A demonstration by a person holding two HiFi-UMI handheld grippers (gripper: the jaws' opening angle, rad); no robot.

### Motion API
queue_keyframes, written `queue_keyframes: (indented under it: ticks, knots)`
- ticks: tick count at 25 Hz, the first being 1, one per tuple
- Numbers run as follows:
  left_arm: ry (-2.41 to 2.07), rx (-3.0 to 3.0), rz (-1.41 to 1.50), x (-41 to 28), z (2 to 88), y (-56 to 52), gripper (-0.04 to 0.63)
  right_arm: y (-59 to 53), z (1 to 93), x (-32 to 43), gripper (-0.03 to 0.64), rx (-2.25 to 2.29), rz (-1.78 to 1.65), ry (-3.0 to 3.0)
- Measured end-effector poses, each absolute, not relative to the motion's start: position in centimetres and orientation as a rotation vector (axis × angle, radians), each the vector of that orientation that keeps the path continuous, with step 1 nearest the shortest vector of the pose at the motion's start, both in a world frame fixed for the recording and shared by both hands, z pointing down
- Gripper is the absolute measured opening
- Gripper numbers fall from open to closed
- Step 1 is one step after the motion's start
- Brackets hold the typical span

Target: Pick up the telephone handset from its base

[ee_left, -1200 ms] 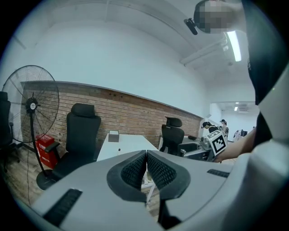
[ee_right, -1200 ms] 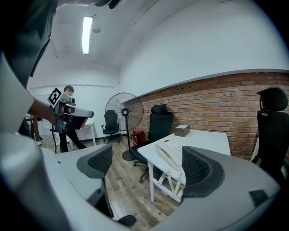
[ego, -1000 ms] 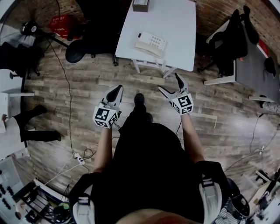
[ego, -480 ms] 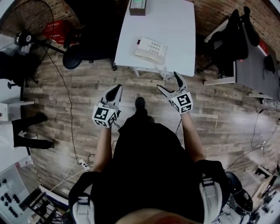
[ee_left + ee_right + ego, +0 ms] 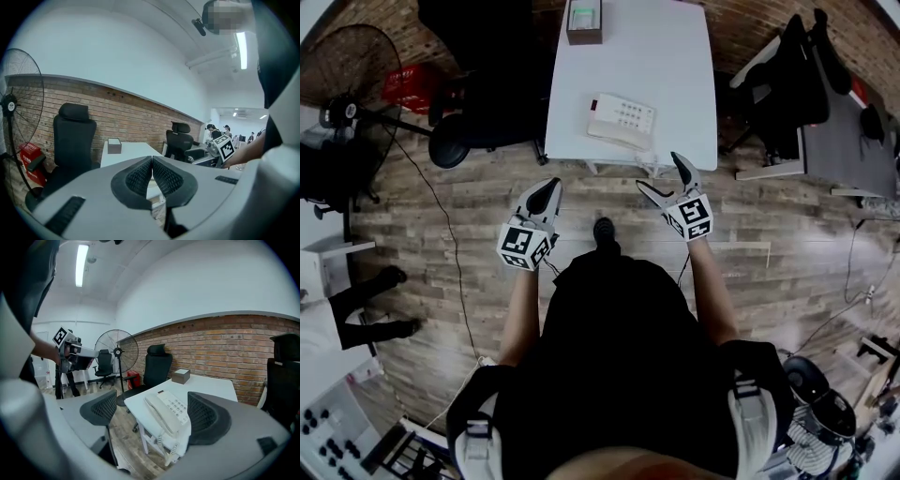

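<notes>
Right tongs apart and empty, left tongs together; handset on base at 12 o'clock, near counter edge; likely risk: dangling cord drags base off when lifted.

Telephone rests on the white table — right tool spread nearby

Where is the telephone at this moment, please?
In the head view the telephone lies on the white table, near its front edge, ahead of the right gripper.
</notes>
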State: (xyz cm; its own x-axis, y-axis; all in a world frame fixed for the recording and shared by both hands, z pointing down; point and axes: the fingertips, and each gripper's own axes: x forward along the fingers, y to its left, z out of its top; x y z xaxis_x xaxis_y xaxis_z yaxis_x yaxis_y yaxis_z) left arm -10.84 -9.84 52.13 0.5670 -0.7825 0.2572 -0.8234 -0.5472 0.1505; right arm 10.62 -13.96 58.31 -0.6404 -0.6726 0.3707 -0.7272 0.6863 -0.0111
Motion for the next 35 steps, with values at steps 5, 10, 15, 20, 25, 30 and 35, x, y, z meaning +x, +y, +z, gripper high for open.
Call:
queue_keyframes:
  ticks: [5, 10, 15, 20, 25, 30, 35]
  knots:
    - [-1.310, 2.576, 0.223, -11.9, 52.1, -11.9, 0.020, -15.2, 58.5, 9.2, 0.463, 1.115, 0.219, -2.553]
    - [-1.292, 2.599, 0.209, -12.4, 51.7, -12.8, 0.020, -15.5, 58.2, 8.3, 0.463, 1.122, 0.210, -2.548]
    - [-1.288, 2.600, 0.209, -13.1, 51.9, -12.8, 0.020, -15.3, 58.4, 8.0, 0.463, 1.128, 0.213, -2.539]
    - [-1.310, 2.590, 0.205, -13.2, 51.9, -12.6, 0.020, -15.3, 58.9, 8.3, 0.463, 1.106, 0.218, -2.536]
    - [-1.346, 2.558, 0.204, -13.3, 52.2, -13.0, 0.020, -16.8, 59.4, 8.3, 0.463, 1.065, 0.210, -2.538]
    - [-1.375, 2.541, 0.205, -13.6, 52.2, -14.2, 0.020, -18.6, 59.6, 7.8, 0.463, 1.025, 0.197, -2.546]
    - [-1.401, 2.512, 0.200, -13.3, 52.4, -15.7, 0.020, -20.1, 60.1, 7.4, 0.463, 0.960, 0.198, -2.546]
